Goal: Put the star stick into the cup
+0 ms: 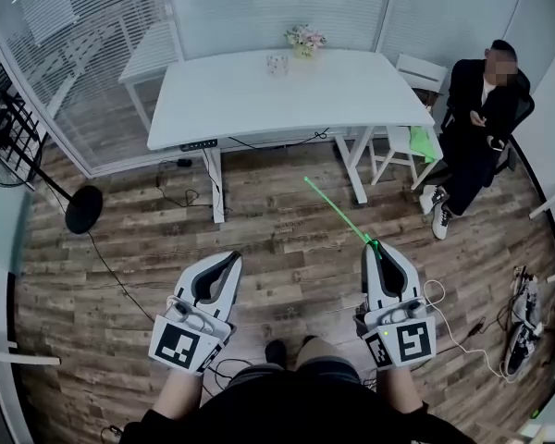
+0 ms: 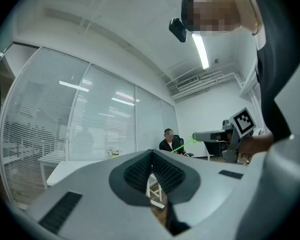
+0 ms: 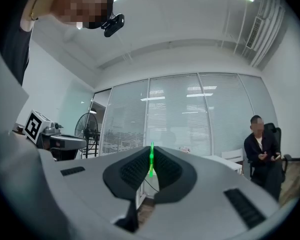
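We hold the right gripper point(image 1: 376, 248) with its jaws pinching the near end of the green star stick point(image 1: 338, 213). The stick projects forward above the wooden floor point(image 1: 259, 239), pointing at the white bench point(image 1: 259, 109). The left gripper point(image 1: 231, 259) has its jaws pressed together on nothing. The cup point(image 1: 277, 63) stands near the bench's far edge, beside a flower pot point(image 1: 305, 38), well apart from the stick.

Bright even light from long white ceiling strip lamps point(image 2: 202, 49); faint shadows on brown wood-plank floor point(image 1: 287, 248). Gripper views fisheye-bent, corners black, near edges soft. Overexposed glow on thin green star stick point(image 1: 338, 213).
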`<state>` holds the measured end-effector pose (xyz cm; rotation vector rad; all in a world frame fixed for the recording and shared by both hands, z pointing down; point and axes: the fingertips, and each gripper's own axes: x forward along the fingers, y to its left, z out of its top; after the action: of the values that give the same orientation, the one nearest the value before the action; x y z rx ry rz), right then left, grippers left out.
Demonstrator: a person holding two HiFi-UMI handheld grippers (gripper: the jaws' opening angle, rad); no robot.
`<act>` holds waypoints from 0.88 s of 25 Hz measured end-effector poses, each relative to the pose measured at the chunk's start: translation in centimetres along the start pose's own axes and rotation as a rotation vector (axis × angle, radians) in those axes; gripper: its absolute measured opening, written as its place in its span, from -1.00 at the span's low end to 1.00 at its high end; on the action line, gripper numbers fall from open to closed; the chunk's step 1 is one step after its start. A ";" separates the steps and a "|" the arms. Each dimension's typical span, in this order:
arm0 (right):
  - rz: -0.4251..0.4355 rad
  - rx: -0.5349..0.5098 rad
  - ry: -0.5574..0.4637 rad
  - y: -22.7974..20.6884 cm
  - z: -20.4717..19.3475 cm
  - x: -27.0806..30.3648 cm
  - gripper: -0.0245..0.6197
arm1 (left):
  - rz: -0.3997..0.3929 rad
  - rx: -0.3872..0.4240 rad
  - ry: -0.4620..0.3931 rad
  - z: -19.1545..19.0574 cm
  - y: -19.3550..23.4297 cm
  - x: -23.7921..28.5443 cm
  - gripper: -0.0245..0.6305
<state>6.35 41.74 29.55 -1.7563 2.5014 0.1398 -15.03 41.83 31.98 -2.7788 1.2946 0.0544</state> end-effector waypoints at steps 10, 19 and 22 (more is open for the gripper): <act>-0.042 -0.016 -0.005 -1.6 0.2 2.2 -0.86 | -0.025 0.003 -0.020 -0.1 1.9 2.8 -0.88; -0.016 -0.014 -0.034 -5.1 -0.2 8.7 -0.86 | 0.008 0.015 -0.025 -0.5 5.2 8.2 -0.88; 0.003 -0.010 -0.038 -6.9 -0.8 11.5 -0.86 | 0.025 0.021 -0.027 -0.7 6.6 11.0 -0.88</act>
<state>8.96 28.61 28.81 -1.7362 2.4817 0.1837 -12.96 29.15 31.65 -2.7349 1.3155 0.0792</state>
